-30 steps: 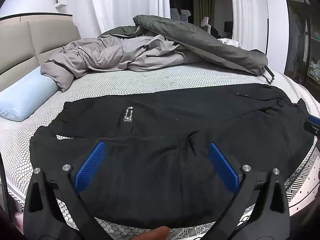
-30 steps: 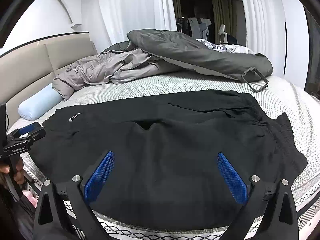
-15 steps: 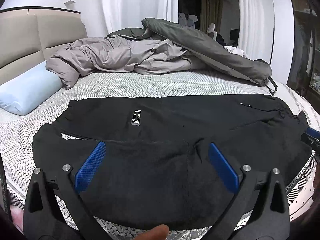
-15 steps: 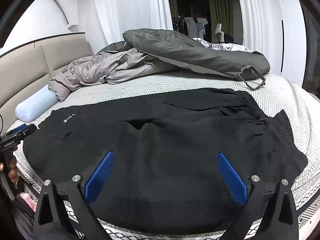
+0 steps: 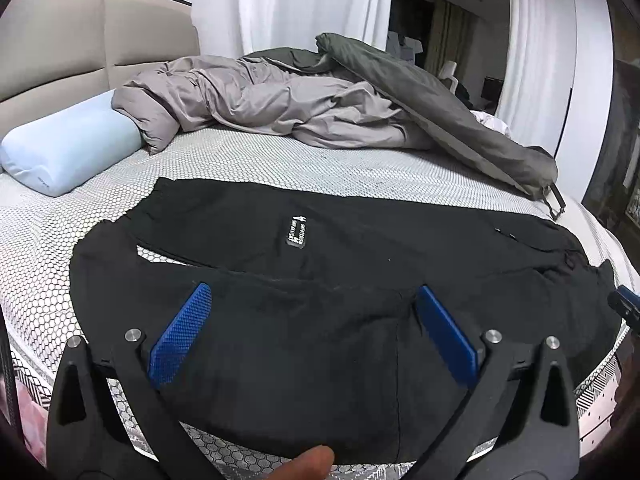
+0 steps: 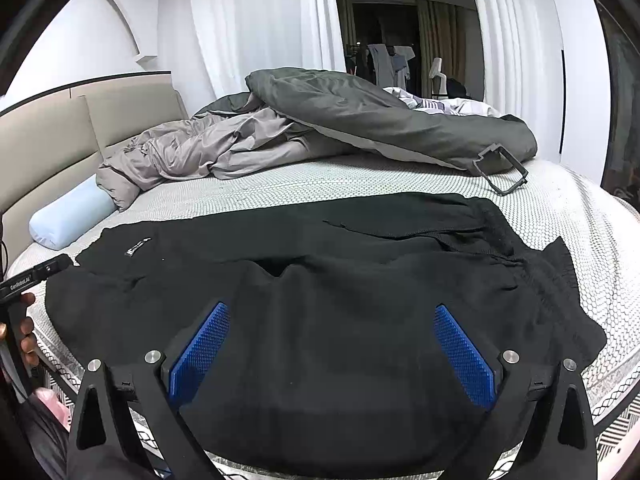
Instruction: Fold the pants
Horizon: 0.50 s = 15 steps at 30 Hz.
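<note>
Both tongs — left gripper [image 5: 312, 328] and right gripper [image 6: 332, 344] — hung released over the black pants [image 5: 340, 280] spread at twelve o'clock on the mattress [image 5: 360, 168]; a shallow pinch might lift only the top layer.

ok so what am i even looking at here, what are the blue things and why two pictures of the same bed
There is no robot here. A person holds a hand tool in each hand, each with two fingers that open and close, and a wide-angle camera sits on each tool looking forward along its fingers. So each picture is one tool's own view.

The blue strips are the grip pads on those fingers. The left gripper and the right gripper both stand wide open above the bed and hold nothing.

On the mattress a pair of black pants lies spread out flat, not yet folded. Behind it are a rumpled grey duvet and a pale blue pillow. In the right view, the left tool shows at the left edge, in the person's hand.
</note>
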Each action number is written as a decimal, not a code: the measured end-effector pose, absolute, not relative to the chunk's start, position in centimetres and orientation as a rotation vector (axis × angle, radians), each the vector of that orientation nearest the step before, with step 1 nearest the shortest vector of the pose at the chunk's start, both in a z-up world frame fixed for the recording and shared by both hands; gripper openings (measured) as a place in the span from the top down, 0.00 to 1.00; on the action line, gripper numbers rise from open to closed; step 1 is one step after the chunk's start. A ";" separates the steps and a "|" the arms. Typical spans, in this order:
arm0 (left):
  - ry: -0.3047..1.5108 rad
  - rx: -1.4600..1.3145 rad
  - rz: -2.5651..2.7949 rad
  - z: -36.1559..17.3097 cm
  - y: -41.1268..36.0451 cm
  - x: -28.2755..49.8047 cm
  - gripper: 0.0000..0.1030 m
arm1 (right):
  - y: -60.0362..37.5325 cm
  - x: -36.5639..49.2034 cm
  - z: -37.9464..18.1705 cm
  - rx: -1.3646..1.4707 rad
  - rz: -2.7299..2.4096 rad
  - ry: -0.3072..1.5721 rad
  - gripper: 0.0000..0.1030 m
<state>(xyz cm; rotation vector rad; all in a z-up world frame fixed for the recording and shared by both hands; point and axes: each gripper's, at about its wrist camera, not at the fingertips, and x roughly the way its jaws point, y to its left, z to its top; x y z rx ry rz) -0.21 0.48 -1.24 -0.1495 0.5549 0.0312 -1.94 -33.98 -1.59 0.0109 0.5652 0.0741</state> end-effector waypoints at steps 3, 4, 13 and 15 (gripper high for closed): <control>0.550 -0.153 0.037 -1.1 0.6 -0.3 0.01 | -34.1 -2.0 -1.4 0.032 0.095 0.570 0.00; 0.551 -0.154 0.036 -1.1 0.7 -0.3 0.01 | -34.1 -2.0 -1.5 0.039 0.099 0.570 0.00; 0.569 -0.156 0.081 -1.5 1.1 -0.1 0.01 | -36.1 -2.2 -0.7 0.121 0.087 0.530 0.00; 0.565 -0.169 0.086 -1.5 1.6 -0.1 0.01 | -36.8 -2.6 -0.5 0.149 0.086 0.492 0.00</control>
